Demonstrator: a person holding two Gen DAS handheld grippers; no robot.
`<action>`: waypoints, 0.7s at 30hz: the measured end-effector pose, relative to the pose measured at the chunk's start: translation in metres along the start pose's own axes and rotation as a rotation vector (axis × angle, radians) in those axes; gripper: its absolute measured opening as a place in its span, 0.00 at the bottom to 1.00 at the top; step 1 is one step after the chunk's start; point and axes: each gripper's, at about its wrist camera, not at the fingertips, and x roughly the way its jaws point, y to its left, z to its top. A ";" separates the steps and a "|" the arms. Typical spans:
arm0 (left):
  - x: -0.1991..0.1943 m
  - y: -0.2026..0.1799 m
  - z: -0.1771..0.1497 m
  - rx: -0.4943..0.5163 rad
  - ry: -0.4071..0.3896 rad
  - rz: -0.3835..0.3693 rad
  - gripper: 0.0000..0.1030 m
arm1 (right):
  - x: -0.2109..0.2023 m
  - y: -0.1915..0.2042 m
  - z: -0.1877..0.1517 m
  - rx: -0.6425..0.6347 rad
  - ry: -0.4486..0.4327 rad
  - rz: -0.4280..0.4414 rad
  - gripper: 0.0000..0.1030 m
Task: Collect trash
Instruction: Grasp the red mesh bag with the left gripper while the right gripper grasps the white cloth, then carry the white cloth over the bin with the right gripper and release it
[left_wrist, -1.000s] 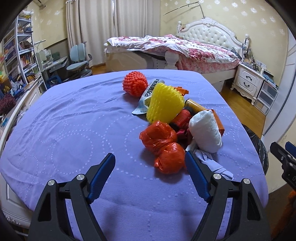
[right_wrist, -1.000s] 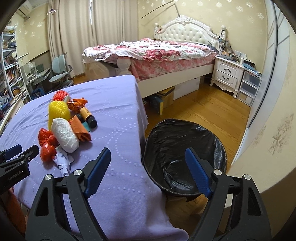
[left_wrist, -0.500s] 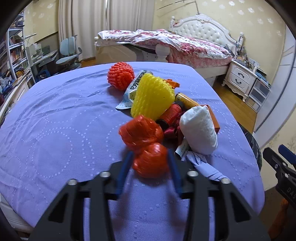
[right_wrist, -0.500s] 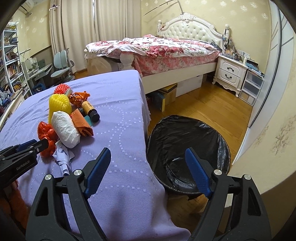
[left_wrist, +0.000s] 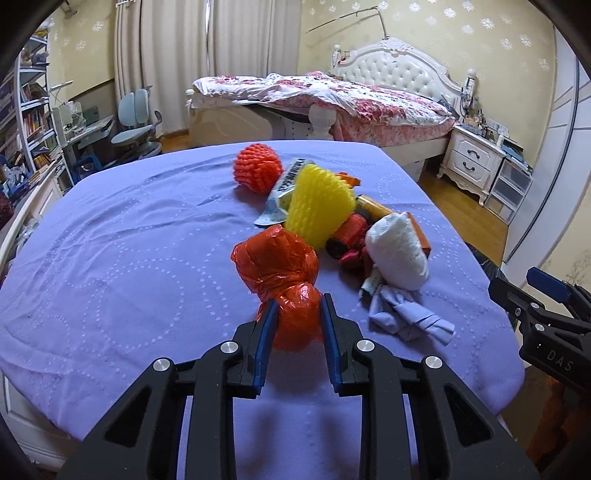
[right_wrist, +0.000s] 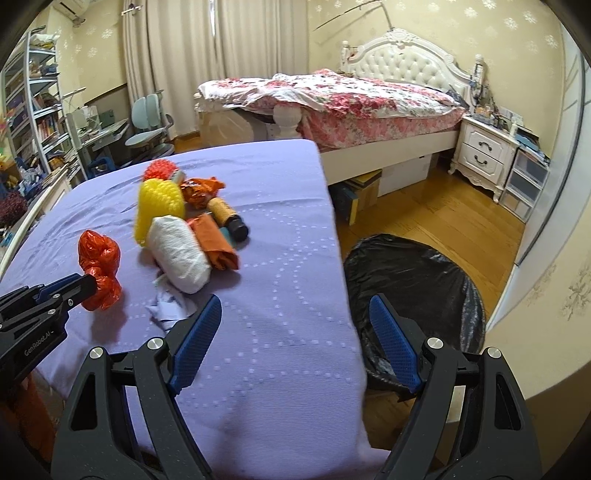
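Note:
My left gripper (left_wrist: 295, 310) is shut on the near end of a knotted orange plastic bag (left_wrist: 277, 262), which stands a little off the purple tablecloth (left_wrist: 129, 258). From the right wrist view the same bag (right_wrist: 99, 264) hangs at the left gripper's tip (right_wrist: 88, 284). Behind it lies a trash pile: a yellow foam net (left_wrist: 319, 206), a white wad (left_wrist: 397, 251), an orange foam net (left_wrist: 256, 168), a crumpled lilac tissue (left_wrist: 406, 317), a small bottle (right_wrist: 225, 216). My right gripper (right_wrist: 295, 336) stands open above the cloth's right edge, beside a bin lined with a black bag (right_wrist: 413, 291).
A bed (right_wrist: 351, 99) with a floral quilt stands behind the table. A white nightstand (right_wrist: 484, 157) and plastic drawers (right_wrist: 526, 188) sit at the right wall. Shelves, a desk and chair (left_wrist: 135, 129) fill the left side. Wooden floor (right_wrist: 424, 206) lies between bed and bin.
My left gripper went from wide open to shut on the orange bag and lifted it slightly. The right gripper drifted left, staying open.

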 end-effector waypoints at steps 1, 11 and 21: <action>-0.001 0.004 -0.001 -0.004 -0.001 0.009 0.26 | 0.000 0.005 0.000 -0.010 0.000 0.008 0.78; 0.003 0.037 -0.012 -0.065 0.016 0.056 0.26 | 0.015 0.053 -0.003 -0.106 0.066 0.156 0.56; 0.005 0.041 -0.020 -0.084 0.020 0.038 0.26 | 0.031 0.072 -0.015 -0.155 0.136 0.208 0.18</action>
